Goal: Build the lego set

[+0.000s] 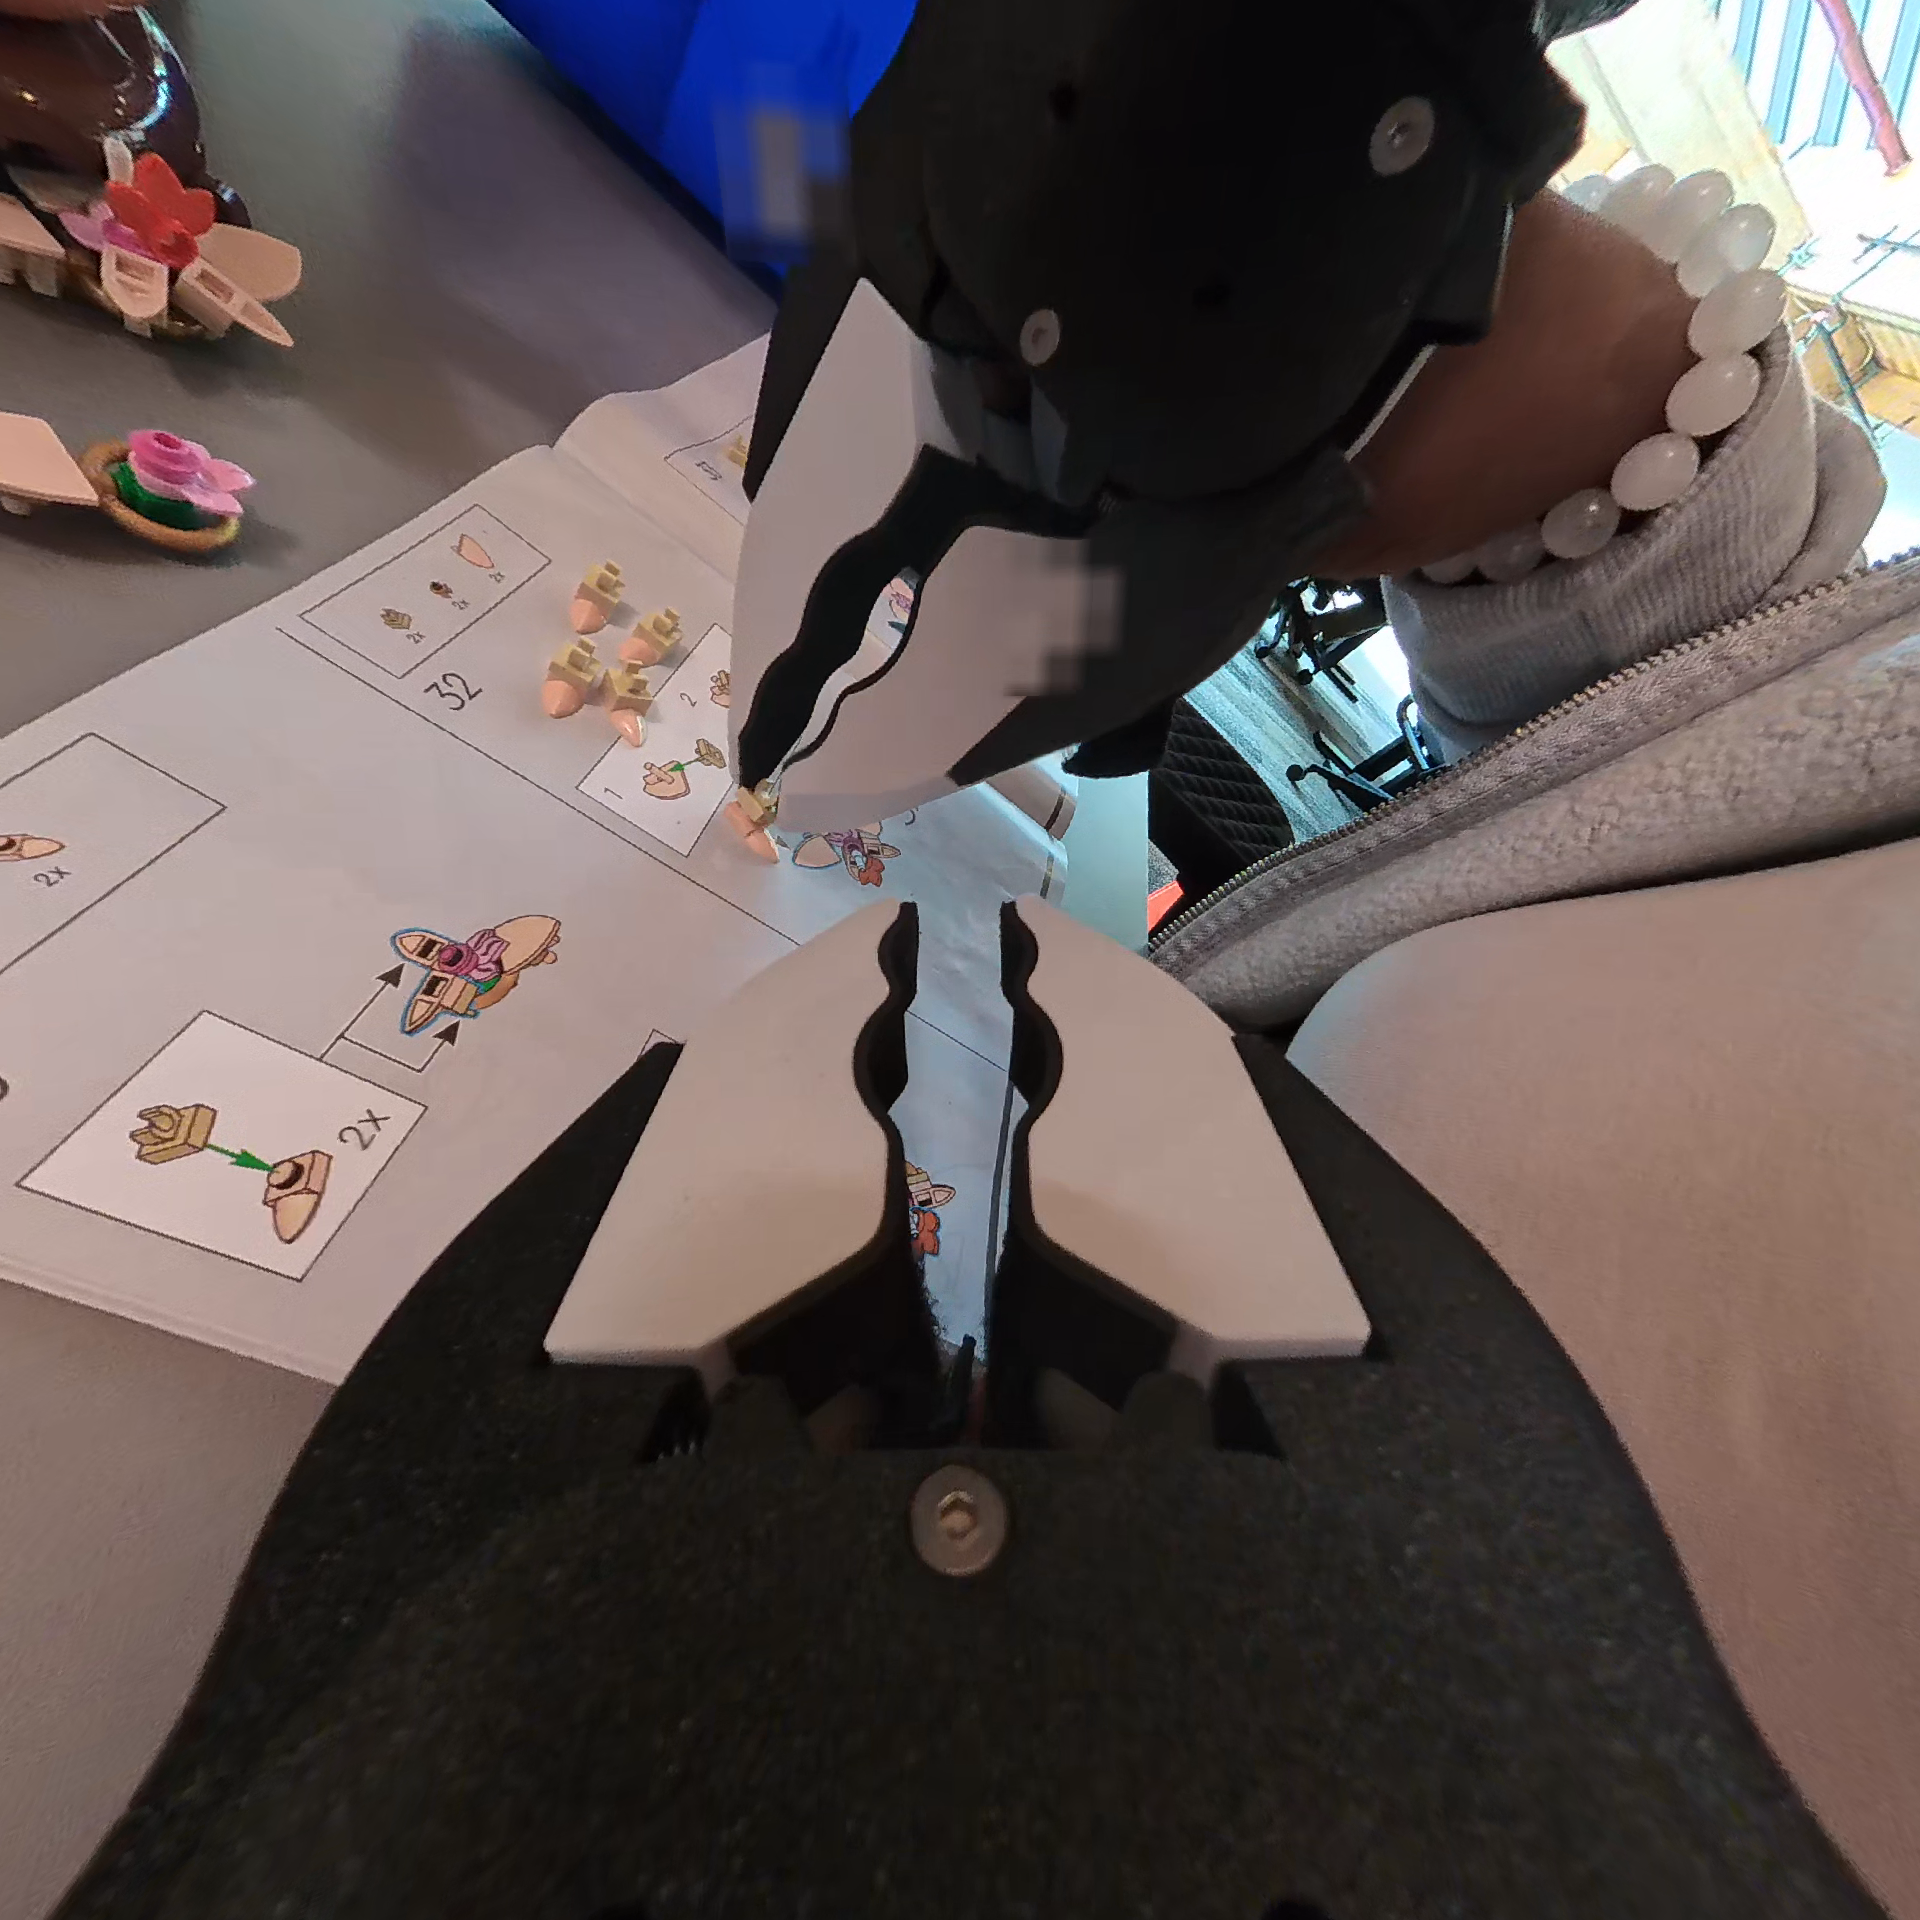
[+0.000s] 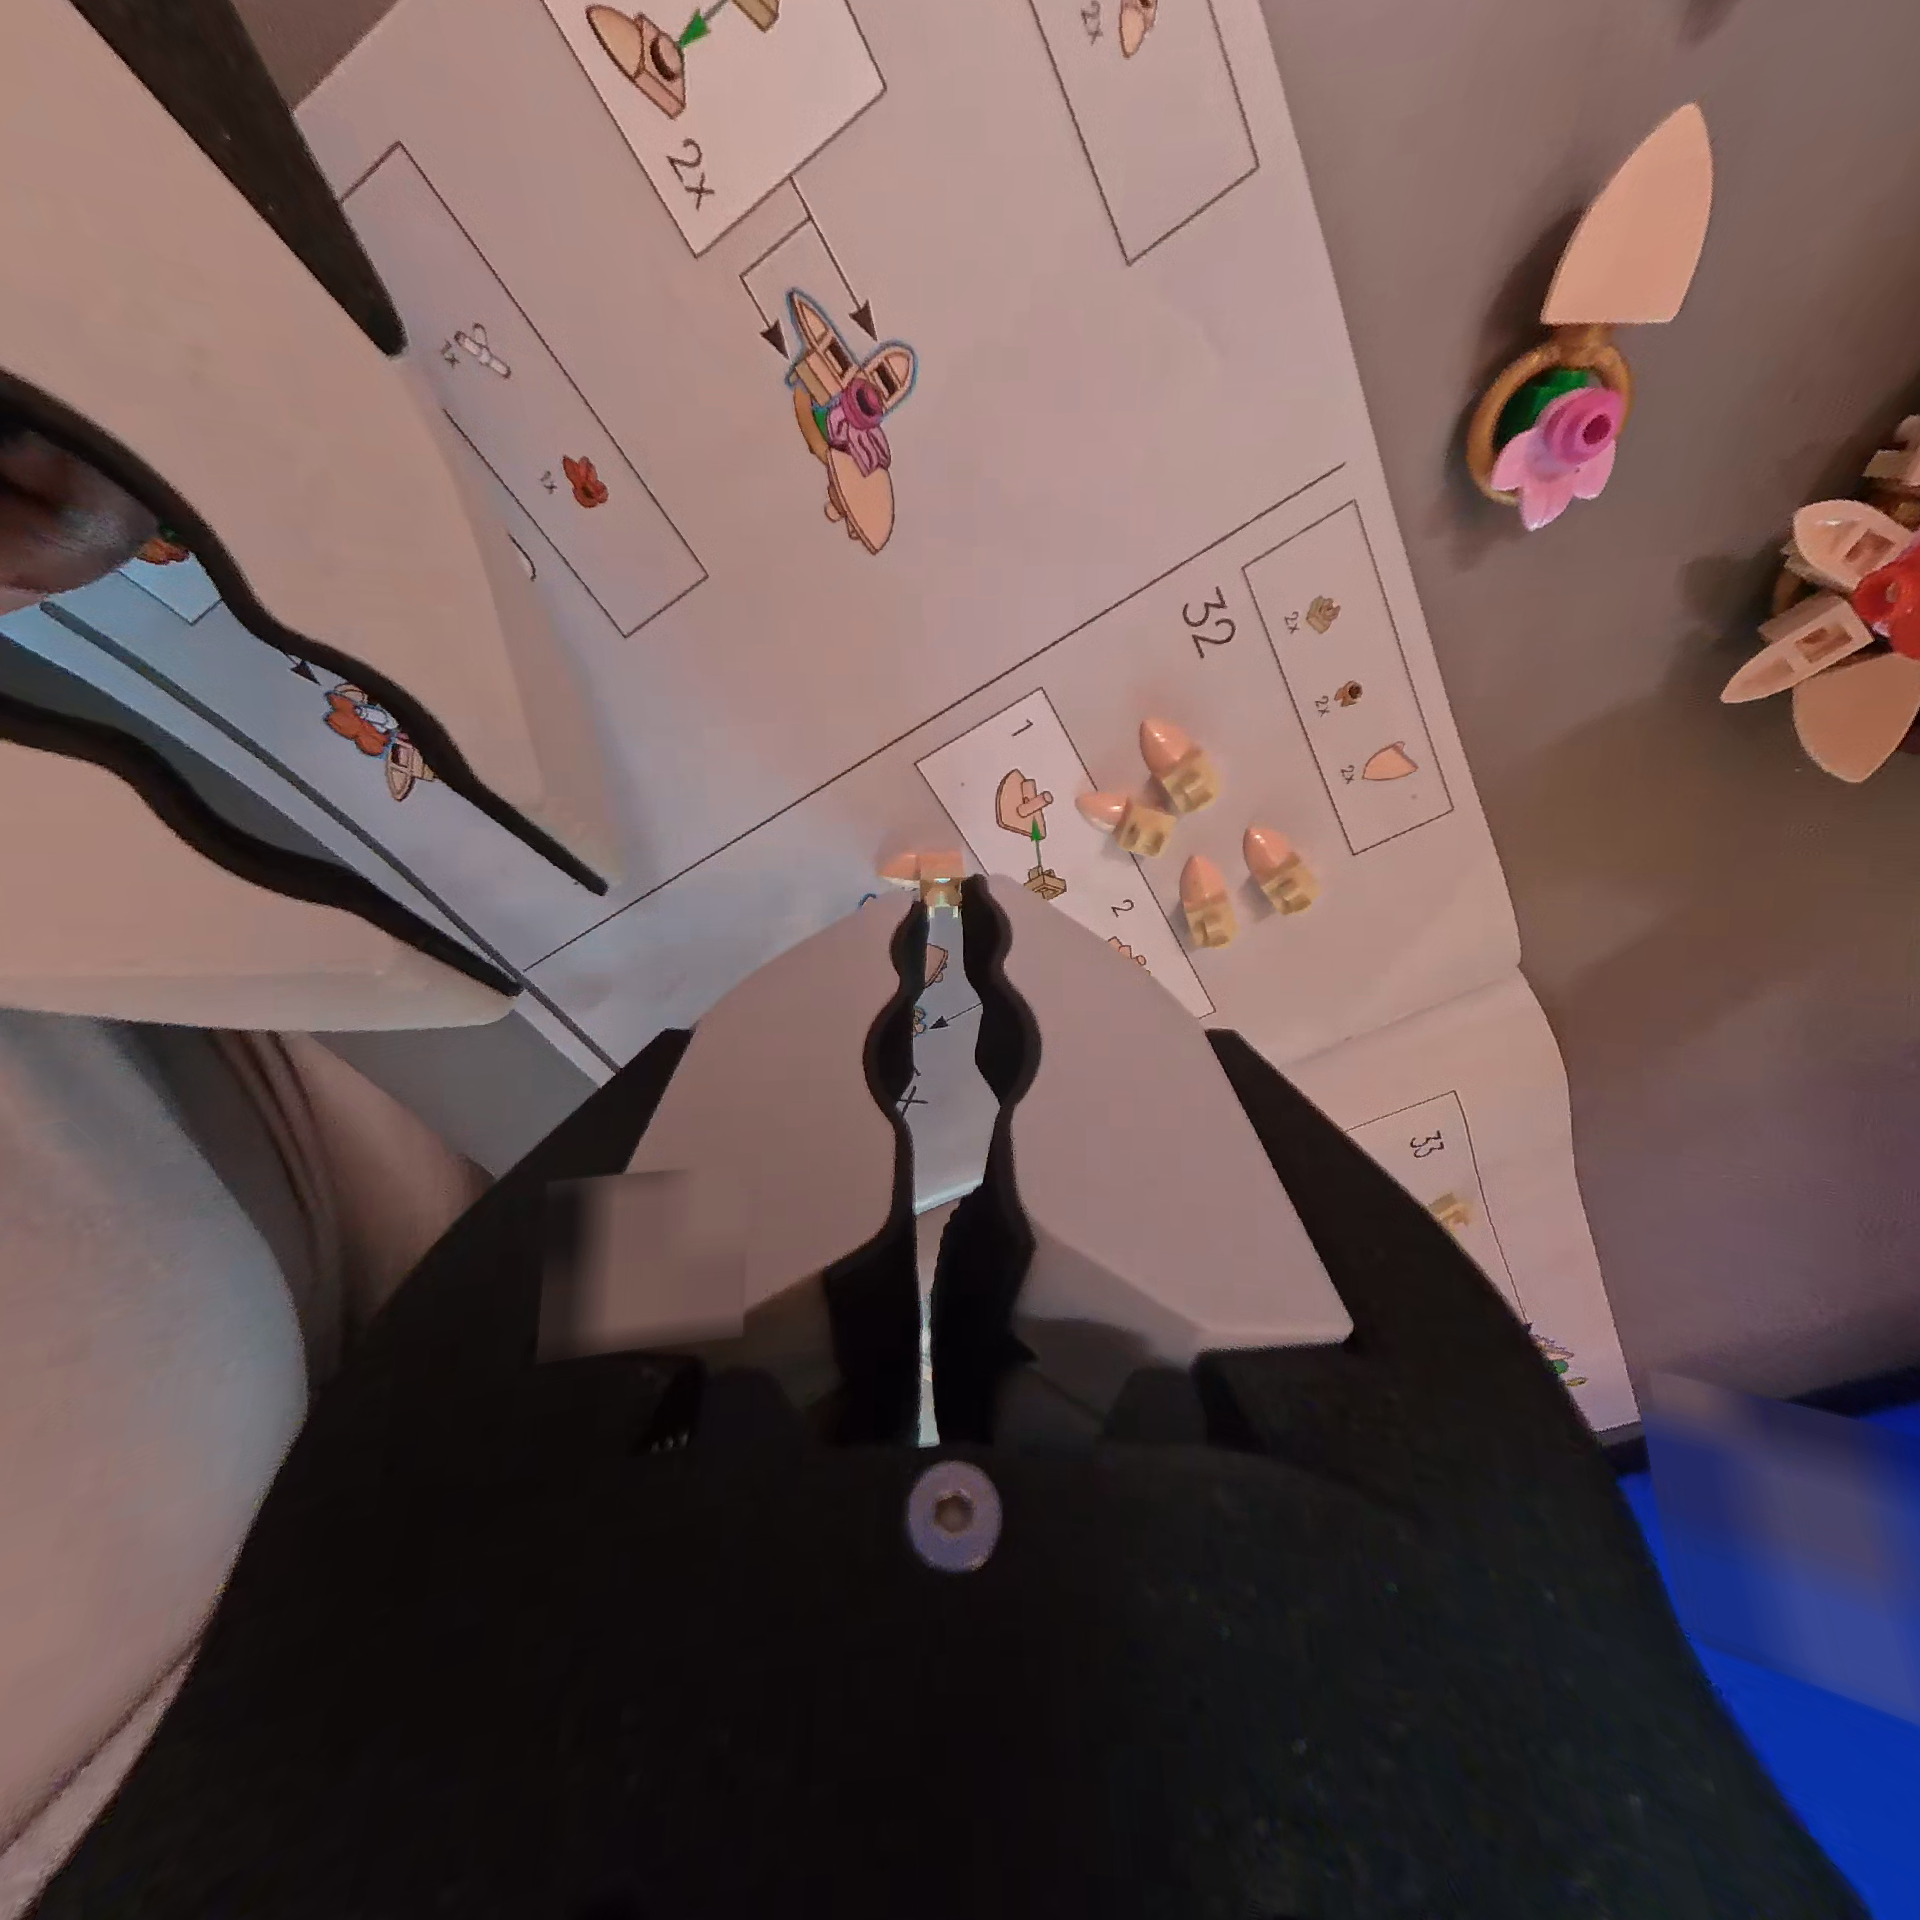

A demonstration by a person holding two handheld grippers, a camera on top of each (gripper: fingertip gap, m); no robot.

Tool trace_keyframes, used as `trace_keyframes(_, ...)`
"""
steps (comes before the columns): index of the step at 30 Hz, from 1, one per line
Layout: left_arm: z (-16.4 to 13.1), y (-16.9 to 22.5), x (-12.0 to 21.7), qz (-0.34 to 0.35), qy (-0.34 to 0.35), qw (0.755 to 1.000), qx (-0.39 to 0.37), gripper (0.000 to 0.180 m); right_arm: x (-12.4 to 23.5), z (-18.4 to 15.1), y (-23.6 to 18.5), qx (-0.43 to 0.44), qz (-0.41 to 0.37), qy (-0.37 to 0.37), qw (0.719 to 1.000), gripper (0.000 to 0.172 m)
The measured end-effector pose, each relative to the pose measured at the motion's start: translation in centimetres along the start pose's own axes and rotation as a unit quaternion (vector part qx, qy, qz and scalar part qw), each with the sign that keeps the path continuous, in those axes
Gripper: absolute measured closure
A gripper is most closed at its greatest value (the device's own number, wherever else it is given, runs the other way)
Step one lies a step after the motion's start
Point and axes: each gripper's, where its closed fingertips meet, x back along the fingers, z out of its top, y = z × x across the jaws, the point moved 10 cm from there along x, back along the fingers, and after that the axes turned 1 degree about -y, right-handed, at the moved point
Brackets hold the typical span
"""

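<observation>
My left claw [image 1: 956,914] stands in the near foreground of its own view, its white fingers [image 1: 790,1049] with black wavy pads parted by a narrow gap and gripping nothing; only the white printed instruction booklet [image 1: 343,831] shows between them. At 3 o'clock of this claw lie a pale trouser leg [image 1: 1600,1195] and the zipped hem of a grey fleece jacket [image 1: 1558,831].

My right claw [image 2: 940,891], in its own view, is nearly closed. Its black pad tips pinch the tan clip end of a small two-part brick piece, peach petal on tan clip [image 2: 928,871], both pads pressing its sides. The petal end touches the booklet page just past the fingertips, at 12 o'clock. In the left view this piece [image 1: 756,821] hangs at the tip of the right claw [image 1: 766,795], at 11 o'clock of my left claw.

Farther off, at 1 o'clock of the right claw, four loose peach-and-tan petal pieces [image 2: 1205,821] lie clustered on the page. Beyond the booklet's edge, on the grey tabletop [image 2: 1714,1091], rest a gold ring bearing a pink flower and a peach petal plate [image 2: 1558,416] and, at the frame's edge, a larger petal cluster with a red flower [image 2: 1860,644]. A white bead bracelet [image 1: 1704,395] circles the wrist behind the right claw.
</observation>
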Motion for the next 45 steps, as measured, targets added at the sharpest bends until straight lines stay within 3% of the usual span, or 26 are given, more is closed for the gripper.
trace_keyframes(27, 0.0, 0.0, 0.1, -0.006, 0.004, 1.000, 0.003, 0.165, 0.5, 0.1, -0.4, 0.047, -0.008, 0.022, 0.999, 0.160)
trace_keyframes(32, 0.0, -0.1, 0.2, -0.008, 0.006, 1.000, 0.004, 0.165, 1.1, -1.6, 0.1, -0.013, -0.005, 0.121, 0.993, 0.160)
trace_keyframes(37, 0.0, -0.1, 0.2, -0.007, 0.006, 1.000, 0.004, 0.165, 0.1, -4.1, 0.0, -0.105, 0.038, 0.271, 0.956, 0.161)
trace_keyframes(45, 0.0, -0.1, 0.1, -0.001, 0.001, 1.000, 0.004, 0.165, -1.7, -4.4, -0.9, -0.078, 0.002, 0.273, 0.959, 0.164)
